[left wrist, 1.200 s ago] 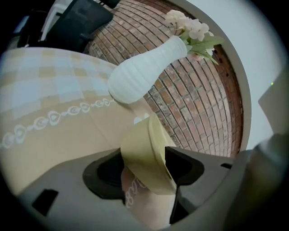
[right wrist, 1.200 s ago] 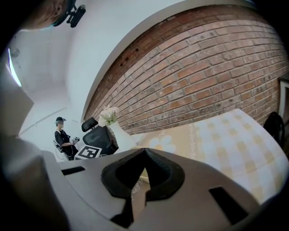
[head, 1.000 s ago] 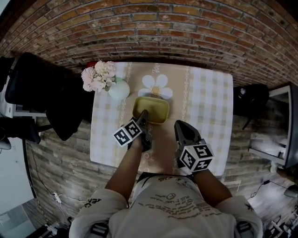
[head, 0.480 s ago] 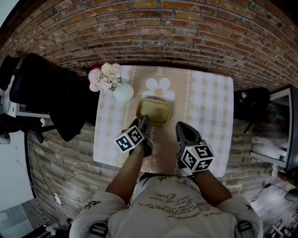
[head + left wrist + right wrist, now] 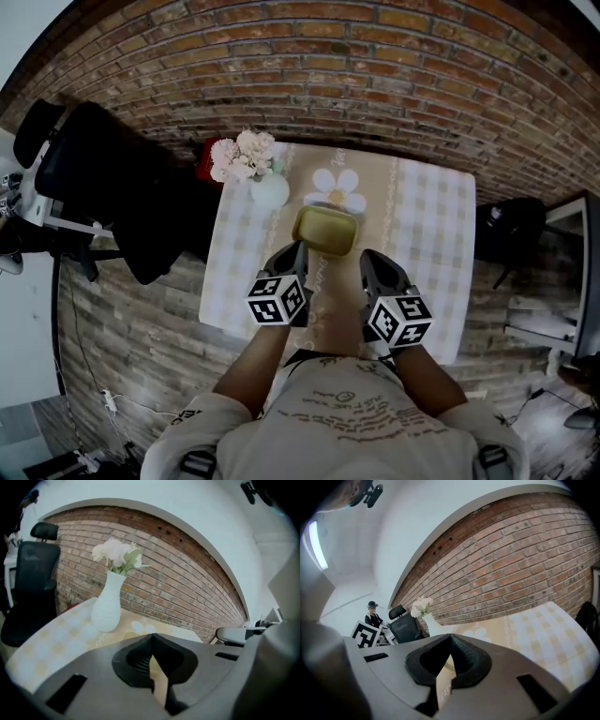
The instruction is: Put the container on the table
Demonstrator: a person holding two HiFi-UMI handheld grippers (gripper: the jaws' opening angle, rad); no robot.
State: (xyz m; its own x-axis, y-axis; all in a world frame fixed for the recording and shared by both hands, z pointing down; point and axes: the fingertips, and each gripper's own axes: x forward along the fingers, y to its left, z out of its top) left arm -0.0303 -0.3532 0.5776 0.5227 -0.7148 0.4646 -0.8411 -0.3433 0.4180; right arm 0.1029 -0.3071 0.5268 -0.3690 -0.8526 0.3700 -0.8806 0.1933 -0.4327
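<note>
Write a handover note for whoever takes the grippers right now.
Left gripper: has just closed, nothing in it.
Right gripper: shut, empty.
Container: sits on the table just ahead of both grippers, touching neither, near the vase but apart from it.
Done: container is on the table.
Left: seemingly nothing.
</note>
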